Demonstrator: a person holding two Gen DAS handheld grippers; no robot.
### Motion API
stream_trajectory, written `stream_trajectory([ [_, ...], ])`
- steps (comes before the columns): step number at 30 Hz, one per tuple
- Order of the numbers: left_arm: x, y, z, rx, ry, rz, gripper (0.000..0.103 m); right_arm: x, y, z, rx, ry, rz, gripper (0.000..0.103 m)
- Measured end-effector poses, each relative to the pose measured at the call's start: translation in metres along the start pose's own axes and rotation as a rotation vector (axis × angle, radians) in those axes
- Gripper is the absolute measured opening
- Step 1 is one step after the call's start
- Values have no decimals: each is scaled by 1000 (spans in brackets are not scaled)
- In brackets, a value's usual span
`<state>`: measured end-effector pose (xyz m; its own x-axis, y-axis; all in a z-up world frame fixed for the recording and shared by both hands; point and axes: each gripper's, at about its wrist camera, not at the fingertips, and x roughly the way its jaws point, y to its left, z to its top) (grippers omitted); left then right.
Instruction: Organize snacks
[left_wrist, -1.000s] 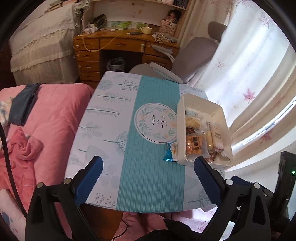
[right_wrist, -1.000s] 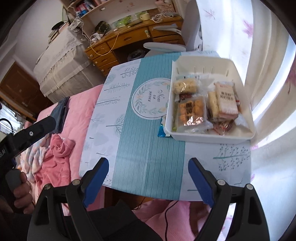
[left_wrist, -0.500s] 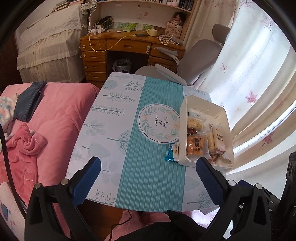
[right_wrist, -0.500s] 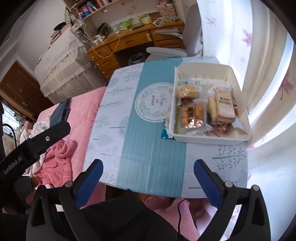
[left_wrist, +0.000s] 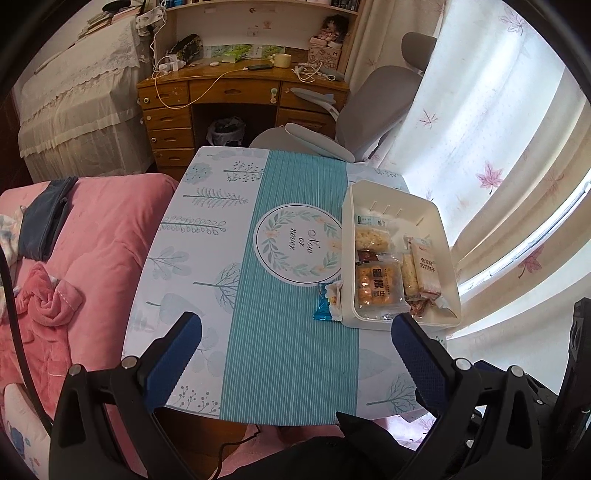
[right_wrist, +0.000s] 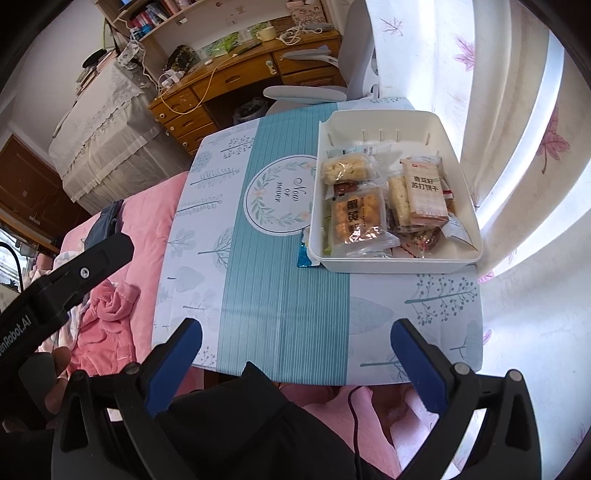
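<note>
A white bin (left_wrist: 439, 221) (right_wrist: 458, 158) stands on the right side of the small table (left_wrist: 207, 236) (right_wrist: 207, 229) and holds several wrapped snacks, among them an orange cracker pack (left_wrist: 376, 282) (right_wrist: 358, 218). A blue snack packet (left_wrist: 325, 301) (right_wrist: 306, 253) lies on the cloth against the bin's left wall. My left gripper (left_wrist: 295, 332) hangs open above the table's near edge, nothing between its fingers. My right gripper (right_wrist: 295, 338) is open wide over the near edge too, also empty. The left gripper's body (right_wrist: 55, 284) shows at the left of the right wrist view, a hand beneath it.
A pink bed (left_wrist: 74, 258) borders the table's left side. Behind the table stand a grey office chair (left_wrist: 376, 107) and a wooden desk (left_wrist: 229, 92). White curtains (left_wrist: 498, 147) hang along the right. Dark clothing fills the bottom of both views.
Both grippers have drawn back and up from the table, so more of it shows. The right gripper's jaws have spread wider. The snacks and the bin have not moved.
</note>
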<state>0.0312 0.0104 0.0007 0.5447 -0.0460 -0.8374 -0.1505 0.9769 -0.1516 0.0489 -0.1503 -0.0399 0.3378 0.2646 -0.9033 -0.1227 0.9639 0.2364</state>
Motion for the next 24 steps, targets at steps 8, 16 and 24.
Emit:
stream_trajectory([
  [8,3,-8,4,17,-8,21,102,4,-7,3,16,10,-1,103],
  [16,6,-13,5,24,6,33,102,5,-8,3,16,12,-1,103],
  [24,7,-14,5,27,9,34,102,8,-11,5,16,18,0,103],
])
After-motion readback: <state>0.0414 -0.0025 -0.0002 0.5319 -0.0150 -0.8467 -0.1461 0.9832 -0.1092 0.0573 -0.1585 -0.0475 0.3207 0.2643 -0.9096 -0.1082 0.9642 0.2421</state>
